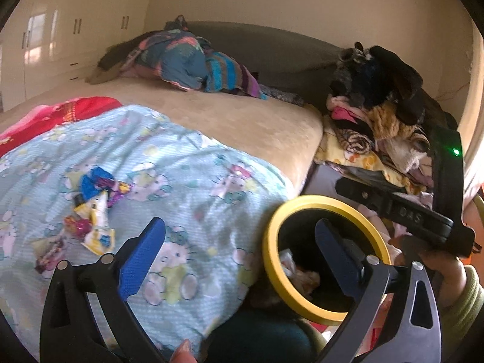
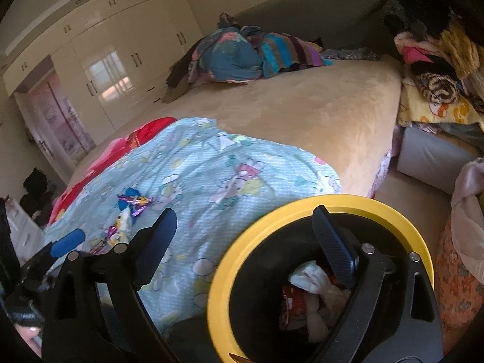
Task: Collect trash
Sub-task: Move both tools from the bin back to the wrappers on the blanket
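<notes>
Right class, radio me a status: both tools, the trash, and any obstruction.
Left tool open, empty. Right tool open, empty. Wrappers loose on blue blanket; yellow-rimmed bin holds some trash. Nothing blocking.

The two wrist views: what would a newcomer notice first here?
First, the bin with its bright yellow rim, low beside the bed, with crumpled trash already inside. Next, the scattered wrappers on the pale blue cartoon blanket at the near end of the bed. Then the tall clothes pile to the right of the bed.
</notes>
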Motion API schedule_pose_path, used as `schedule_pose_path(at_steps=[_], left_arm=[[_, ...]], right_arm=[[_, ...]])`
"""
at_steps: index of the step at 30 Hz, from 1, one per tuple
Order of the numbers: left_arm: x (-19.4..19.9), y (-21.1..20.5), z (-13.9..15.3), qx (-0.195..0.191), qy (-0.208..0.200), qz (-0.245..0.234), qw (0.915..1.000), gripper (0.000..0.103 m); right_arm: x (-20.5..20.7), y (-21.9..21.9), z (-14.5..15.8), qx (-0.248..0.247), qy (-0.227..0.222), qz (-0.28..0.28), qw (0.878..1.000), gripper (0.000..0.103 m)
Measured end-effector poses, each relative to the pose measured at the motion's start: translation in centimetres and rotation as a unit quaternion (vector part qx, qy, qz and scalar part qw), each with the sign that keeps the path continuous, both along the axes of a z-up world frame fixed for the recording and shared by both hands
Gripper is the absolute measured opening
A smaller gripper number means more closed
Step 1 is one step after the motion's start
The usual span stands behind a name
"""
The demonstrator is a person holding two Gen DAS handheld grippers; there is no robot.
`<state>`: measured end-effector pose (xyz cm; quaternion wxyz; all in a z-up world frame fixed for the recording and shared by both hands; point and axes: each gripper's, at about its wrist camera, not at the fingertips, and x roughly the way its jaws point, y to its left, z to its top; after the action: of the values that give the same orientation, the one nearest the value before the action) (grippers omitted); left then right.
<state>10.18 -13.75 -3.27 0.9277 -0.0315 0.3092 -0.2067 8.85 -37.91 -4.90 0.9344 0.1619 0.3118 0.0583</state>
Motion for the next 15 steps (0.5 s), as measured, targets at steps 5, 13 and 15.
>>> schedule_pose_path(at_steps=[5,13,15], left_arm=[[0.1,2.1,0.8,0.001,-0.012,0.032,0.9994,0.097],[0.2,4.7,1.7,-0.001,-0.026,0.071,0.9972,0.097],[0.3,5.4,1.8,-0.003,-0.027,0.079,0.9965,0.097]], right_arm=[[-0.3,1.5,0.6,-0.003,-0.01,0.015,1.0,0.084],[-0.5,3.1,0.9,-0.001,-0.017,0.031,0.999,0.085],[-0.6,3.5,0.8,-0.001,-0.018,0.034,0.999,0.085]])
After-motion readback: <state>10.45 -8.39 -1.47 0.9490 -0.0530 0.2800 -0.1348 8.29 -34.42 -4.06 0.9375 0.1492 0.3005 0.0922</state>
